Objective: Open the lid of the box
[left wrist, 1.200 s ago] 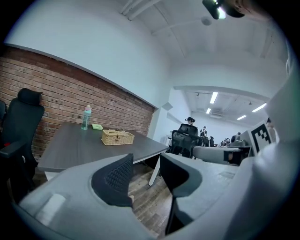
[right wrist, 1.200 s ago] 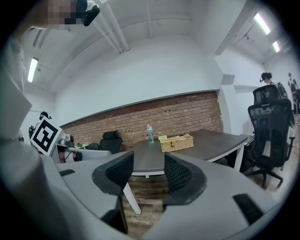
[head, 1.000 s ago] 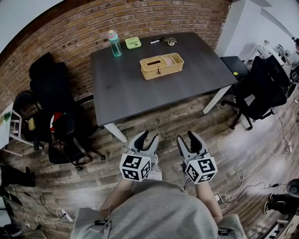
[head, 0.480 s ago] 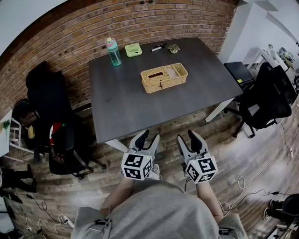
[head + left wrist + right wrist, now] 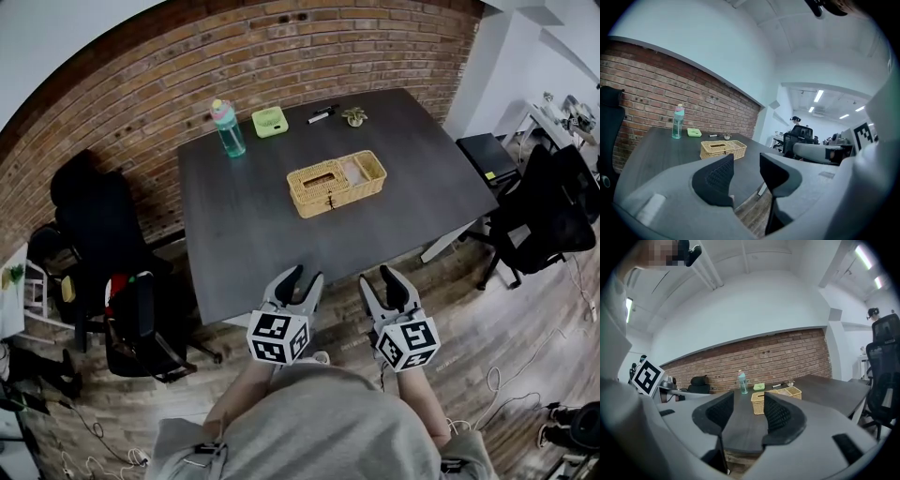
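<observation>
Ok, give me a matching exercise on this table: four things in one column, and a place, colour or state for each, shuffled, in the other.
Things:
1. wicker box
2. bottle
3. marker
4. left gripper

Descriptions:
A. lies by the far edge, just right of the green container
B. jaws apart, nothing between them
C. teal body with a pink cap
D. stands near the middle of the table

Pairs: 1-D, 2-C, 3-A, 4-B
</observation>
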`<state>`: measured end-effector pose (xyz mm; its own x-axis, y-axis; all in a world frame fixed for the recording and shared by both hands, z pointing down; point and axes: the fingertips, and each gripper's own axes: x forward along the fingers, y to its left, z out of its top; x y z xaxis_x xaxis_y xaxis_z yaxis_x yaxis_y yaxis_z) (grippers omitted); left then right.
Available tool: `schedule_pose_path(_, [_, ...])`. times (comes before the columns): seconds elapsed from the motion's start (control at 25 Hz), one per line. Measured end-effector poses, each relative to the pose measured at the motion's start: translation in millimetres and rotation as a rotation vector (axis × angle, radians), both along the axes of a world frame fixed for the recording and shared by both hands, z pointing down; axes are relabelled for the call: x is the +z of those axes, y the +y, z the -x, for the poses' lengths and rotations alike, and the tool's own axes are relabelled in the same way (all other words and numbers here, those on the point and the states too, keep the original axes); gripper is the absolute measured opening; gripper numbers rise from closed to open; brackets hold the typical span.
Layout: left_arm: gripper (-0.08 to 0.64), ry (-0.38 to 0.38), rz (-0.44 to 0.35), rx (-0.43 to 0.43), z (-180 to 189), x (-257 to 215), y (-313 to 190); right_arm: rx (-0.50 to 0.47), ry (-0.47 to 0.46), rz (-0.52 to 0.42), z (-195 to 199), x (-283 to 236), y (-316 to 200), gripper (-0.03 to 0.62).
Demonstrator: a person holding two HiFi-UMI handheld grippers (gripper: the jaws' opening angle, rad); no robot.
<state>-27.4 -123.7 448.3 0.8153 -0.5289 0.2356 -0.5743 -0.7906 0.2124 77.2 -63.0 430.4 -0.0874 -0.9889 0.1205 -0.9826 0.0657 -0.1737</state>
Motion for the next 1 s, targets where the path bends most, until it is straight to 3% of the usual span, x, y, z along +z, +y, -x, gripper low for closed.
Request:
schedule_pose_path(0.52, [0.172,0.010,-0.004,-0.002,-12.5,-0.3,-50.1,-0.014,-0.001,0.015,-9.7,4.8,-47.8,0.190])
schedule_pose_path(1.0, [0.172,0.003,0.024,-0.091,-15.5,12.8,-86.2,-0.051,0.013,0.038,-33.2,16.2,-85.0,0.190])
